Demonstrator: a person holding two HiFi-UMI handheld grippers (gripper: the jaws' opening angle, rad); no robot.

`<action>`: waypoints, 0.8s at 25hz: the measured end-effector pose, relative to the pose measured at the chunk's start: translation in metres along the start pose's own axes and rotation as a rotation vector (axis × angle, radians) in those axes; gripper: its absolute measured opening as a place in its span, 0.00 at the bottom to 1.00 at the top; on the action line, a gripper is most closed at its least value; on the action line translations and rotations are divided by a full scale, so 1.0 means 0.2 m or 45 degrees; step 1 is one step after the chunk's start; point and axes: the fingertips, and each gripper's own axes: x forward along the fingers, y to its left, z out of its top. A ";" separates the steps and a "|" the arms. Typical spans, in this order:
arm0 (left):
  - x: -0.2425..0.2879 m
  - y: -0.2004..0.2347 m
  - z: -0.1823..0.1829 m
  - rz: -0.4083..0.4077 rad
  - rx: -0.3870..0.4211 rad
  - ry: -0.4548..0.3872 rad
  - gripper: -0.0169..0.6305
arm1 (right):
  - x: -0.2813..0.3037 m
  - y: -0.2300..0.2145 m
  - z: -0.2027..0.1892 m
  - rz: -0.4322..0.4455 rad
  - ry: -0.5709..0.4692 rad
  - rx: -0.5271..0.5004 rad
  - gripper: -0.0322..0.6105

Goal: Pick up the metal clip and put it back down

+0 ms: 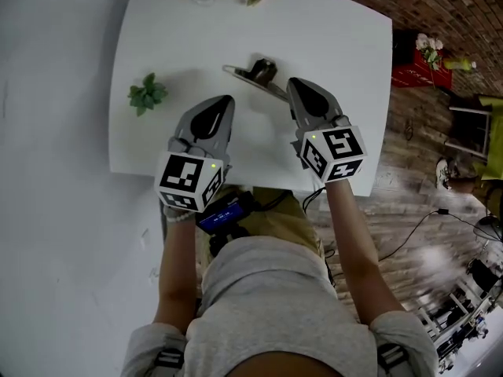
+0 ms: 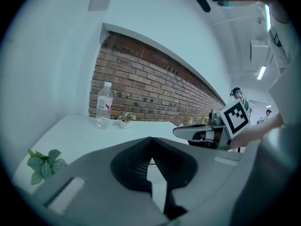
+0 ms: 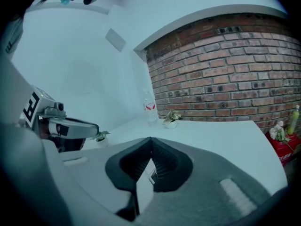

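Currently my left claw (image 1: 225, 102) and right claw (image 1: 292, 85) are closed, empty. The silver metal clip (image 1: 255, 75) lies on the white tabletop (image 1: 338, 45) just beyond their tips. I judge it light, stiff, slippery; grip its raised dark middle.

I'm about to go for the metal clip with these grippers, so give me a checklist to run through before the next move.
1. Metal clip located: ok, it lies on the white table.
2. Left hand-held gripper ready to grasp: not ok, jaws shut, nothing between them.
3. Right hand-held gripper ready to grasp: not ok, jaws shut, empty.
4. Approach free: ok, the small plant sits well left of the clip.
5. Right hand-held gripper's tip apart from the clip: cannot tell, they look very close in the head view.
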 end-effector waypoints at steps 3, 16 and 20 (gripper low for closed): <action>-0.06 -0.04 0.06 -0.019 0.046 -0.029 0.05 | -0.10 0.03 0.06 -0.025 -0.057 0.013 0.04; -0.32 -0.13 0.25 0.013 0.126 -0.106 0.05 | -0.49 0.18 0.24 -0.066 -0.177 -0.059 0.04; -0.39 -0.15 0.28 0.022 0.139 -0.134 0.05 | -0.56 0.21 0.25 -0.047 -0.166 -0.116 0.04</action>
